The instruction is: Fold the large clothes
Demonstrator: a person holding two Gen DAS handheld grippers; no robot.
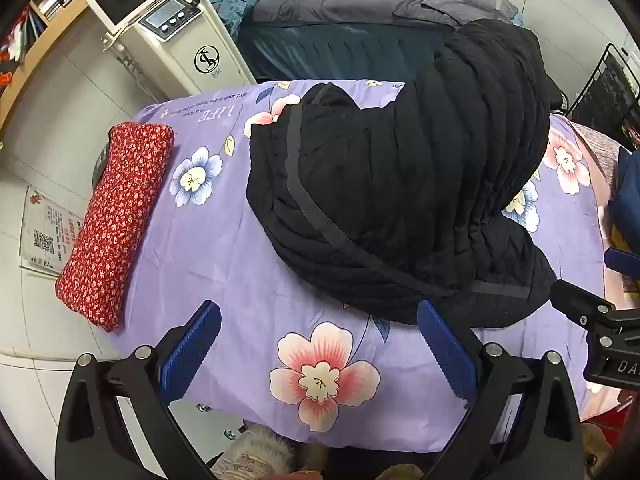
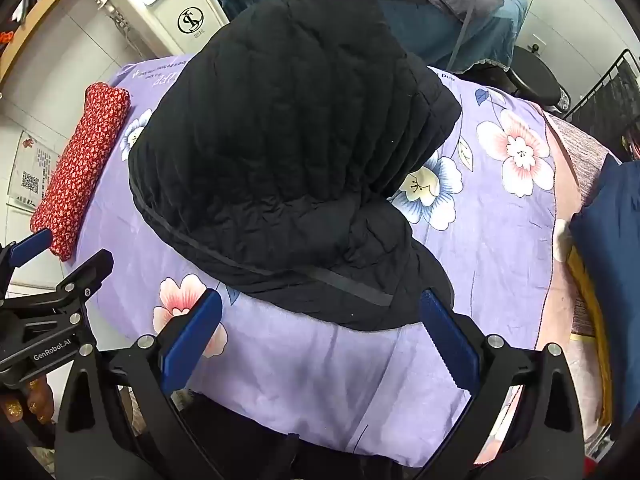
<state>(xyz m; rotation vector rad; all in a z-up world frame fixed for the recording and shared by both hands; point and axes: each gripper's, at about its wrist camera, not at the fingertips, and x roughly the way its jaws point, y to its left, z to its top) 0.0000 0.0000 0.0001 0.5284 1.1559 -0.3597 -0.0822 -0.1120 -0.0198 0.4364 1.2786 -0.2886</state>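
A black quilted jacket lies in a folded, bunched heap on the purple flowered sheet; it also shows in the right wrist view. A black strip runs along its near hem. My left gripper is open and empty, just in front of the jacket's near edge, above the sheet. My right gripper is open and empty, with its blue pads on either side of the jacket's near hem. The right gripper's body shows at the right edge of the left wrist view.
A red flowered pillow lies at the sheet's left edge. A white machine with a screen stands behind on the left. A bed with grey and blue bedding is beyond. A dark blue cloth lies at the right.
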